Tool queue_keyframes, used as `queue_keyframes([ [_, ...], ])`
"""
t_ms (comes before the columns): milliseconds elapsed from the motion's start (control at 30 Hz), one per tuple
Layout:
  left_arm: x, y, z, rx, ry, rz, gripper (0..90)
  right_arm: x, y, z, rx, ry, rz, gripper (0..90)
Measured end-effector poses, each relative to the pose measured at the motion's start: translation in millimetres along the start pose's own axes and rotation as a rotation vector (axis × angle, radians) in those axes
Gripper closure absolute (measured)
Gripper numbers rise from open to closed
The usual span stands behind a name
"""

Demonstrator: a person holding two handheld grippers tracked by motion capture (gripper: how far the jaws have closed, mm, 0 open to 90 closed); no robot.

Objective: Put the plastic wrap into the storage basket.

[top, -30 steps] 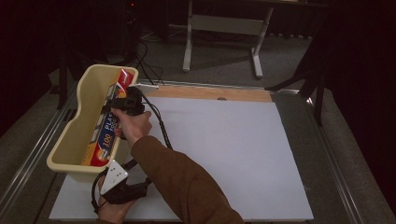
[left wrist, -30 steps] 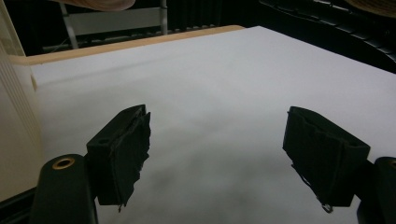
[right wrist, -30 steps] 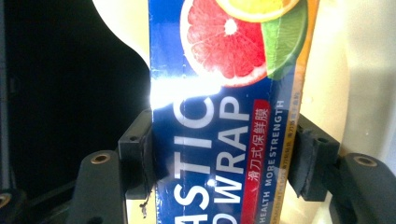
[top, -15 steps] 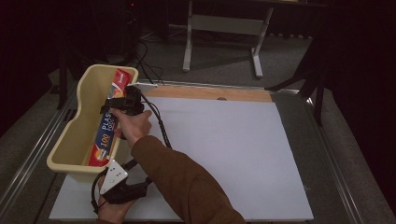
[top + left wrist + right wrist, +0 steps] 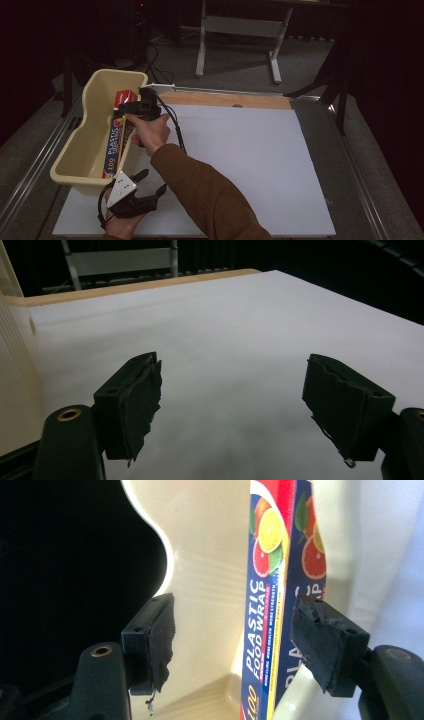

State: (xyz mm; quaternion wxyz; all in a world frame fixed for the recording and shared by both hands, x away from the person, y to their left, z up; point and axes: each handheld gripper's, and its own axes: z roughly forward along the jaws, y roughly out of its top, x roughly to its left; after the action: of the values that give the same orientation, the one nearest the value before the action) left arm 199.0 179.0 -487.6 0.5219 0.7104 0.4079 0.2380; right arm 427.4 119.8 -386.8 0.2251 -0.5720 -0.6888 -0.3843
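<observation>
Right claw (image 5: pixel 232 645): held over the far end of the cream tub (image 5: pixel 75 155) at the left of the surface; its jaws have just been closing a little yet stand apart, pressing on nothing.
Between the right jaws: the food wrap box (image 5: pixel 265 630) stands just inside the right-hand pad of the right gripper view, the other pad well clear of it.
Food wrap box (image 5: pixel 116 145): lies lengthwise in the tub along its right wall, red end far, blue end near.
Left claw (image 5: pixel 232 405): jaws spread wide, nothing between them, low over the white sheet.
Left claw, high view (image 5: pixel 137 192): at the near left, just beside the tub's near end.
Surface (image 5: pixel 240 150): white sheet, a wooden strip along its far edge.
</observation>
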Motion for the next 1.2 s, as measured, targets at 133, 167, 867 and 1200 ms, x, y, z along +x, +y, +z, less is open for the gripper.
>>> queue_keyframes([
  [133, -0.1, 0.0, 0.2, 0.000, -0.002, 0.000, 23.2, 1.1, -0.6, -5.1, 0.016, -0.014, -0.049, 33.9],
  [167, -0.1, 0.0, 0.1, 0.000, -0.002, 0.001, 23.2, 1.2, -1.1, -7.0, 0.026, -0.022, -0.079, 34.2],
  [867, -0.7, -0.3, -0.8, 0.007, 0.006, 0.008, 23.1, -40.1, -27.7, -63.8, 0.034, -0.175, -0.678, 33.8],
  [1200, -0.1, 0.1, 0.3, 0.014, 0.010, 0.011, 23.2, -77.7, -50.9, -116.3, -0.021, -0.199, -0.758, 33.2],
])
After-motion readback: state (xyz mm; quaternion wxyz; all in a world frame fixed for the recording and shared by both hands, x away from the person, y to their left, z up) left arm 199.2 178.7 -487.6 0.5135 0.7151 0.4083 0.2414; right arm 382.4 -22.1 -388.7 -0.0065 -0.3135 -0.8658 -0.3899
